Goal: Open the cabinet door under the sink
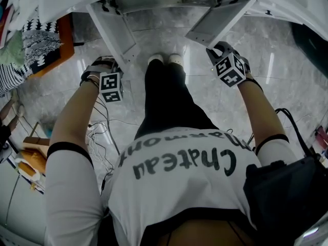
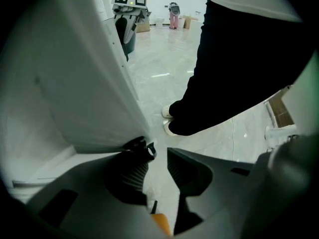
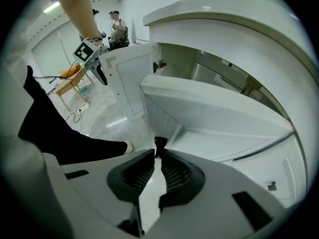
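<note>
Ahead of the "Chateau Marmont" shirt (image 1: pixel 179 168), right tool (image 3: pixel 156 152) pinches a knob (image 3: pixel 160 142); left tool (image 2: pixel 158 153) gapes.

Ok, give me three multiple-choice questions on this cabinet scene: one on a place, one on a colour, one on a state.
1. Where do the person's shoes stand? A) between the left door and the right door B) left of both doors C) inside the cabinet
2. What colour is the knob at the right gripper's fingers? A) red B) black C) gold
3. How are the two doors? A) both shut B) one shut C) both swung open
Answers: A, the shoes show in the gap between them; B, it looks dark against the white door; C, both panels stick out toward the person.
</note>
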Demonstrator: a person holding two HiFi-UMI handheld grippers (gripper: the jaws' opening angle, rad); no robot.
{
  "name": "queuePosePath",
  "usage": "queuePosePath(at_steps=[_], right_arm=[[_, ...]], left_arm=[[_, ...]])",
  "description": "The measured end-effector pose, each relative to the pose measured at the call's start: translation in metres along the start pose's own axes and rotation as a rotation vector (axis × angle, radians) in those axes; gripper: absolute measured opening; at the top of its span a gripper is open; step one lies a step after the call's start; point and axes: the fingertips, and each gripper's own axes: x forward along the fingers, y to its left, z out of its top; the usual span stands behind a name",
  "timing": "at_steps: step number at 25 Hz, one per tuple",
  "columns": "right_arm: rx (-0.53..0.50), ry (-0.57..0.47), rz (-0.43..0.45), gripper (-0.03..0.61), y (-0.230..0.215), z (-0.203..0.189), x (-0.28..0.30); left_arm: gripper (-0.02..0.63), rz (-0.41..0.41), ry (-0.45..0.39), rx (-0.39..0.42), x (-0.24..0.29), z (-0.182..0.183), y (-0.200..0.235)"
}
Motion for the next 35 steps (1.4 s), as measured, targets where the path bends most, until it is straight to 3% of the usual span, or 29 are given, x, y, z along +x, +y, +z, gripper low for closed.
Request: queuePosePath(at_steps=[21,26,35], right_arm=[[-0.049,0.116,-0.011,0.035,-0.001,-0.049,-0.019],[-0.059,0.128,-0.006,0.035,-0.001,-0.057,-0.021],[-0.103,0.163,-0.002,0.035,-0.006,-0.08,-0.031]], left_arm=[[0.114,0.006,0.013,0.043,-0.004,-0.019,-0.008],[0.114,0.011,0.061,0.082,-0.002,-0.029,-0.013],[0.114,0.012,0.069,0.099,-0.004,-0.032,-0.014]])
